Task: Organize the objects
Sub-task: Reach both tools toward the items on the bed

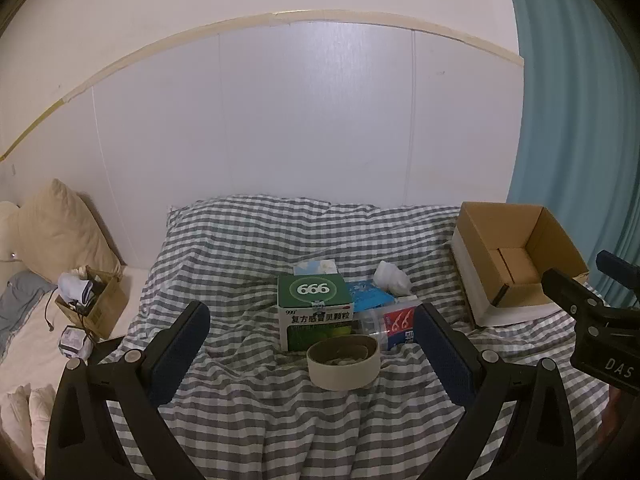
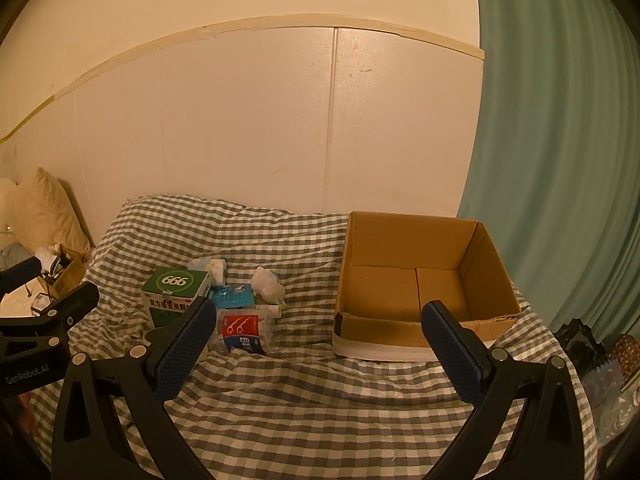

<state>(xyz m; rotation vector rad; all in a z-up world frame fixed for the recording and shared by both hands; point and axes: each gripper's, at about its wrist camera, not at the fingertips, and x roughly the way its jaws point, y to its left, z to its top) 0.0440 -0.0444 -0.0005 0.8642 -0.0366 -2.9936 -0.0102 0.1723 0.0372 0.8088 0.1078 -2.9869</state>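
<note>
A pile of objects lies on the checked bedspread [image 1: 256, 420]: a green medicine box [image 1: 314, 308], a roll of beige tape [image 1: 343, 362], a red and blue floss packet [image 1: 396, 326], a blue pack [image 1: 368, 294], a tissue pack [image 1: 316, 267] and a crumpled white tissue [image 1: 392, 278]. My left gripper [image 1: 312, 344] is open, its jaws either side of the tape roll, above and short of it. An open, empty cardboard box [image 2: 416, 288] sits to the right. My right gripper [image 2: 316, 340] is open and empty above the bedspread, between the pile [image 2: 244, 330] and the box.
A beige pillow [image 1: 60, 232] and a small carton of clutter [image 1: 92, 304] lie at the far left. A teal curtain [image 2: 560, 160] hangs at the right, with bags [image 2: 600, 364] below it. A white panelled wall [image 1: 300, 120] stands behind the bed.
</note>
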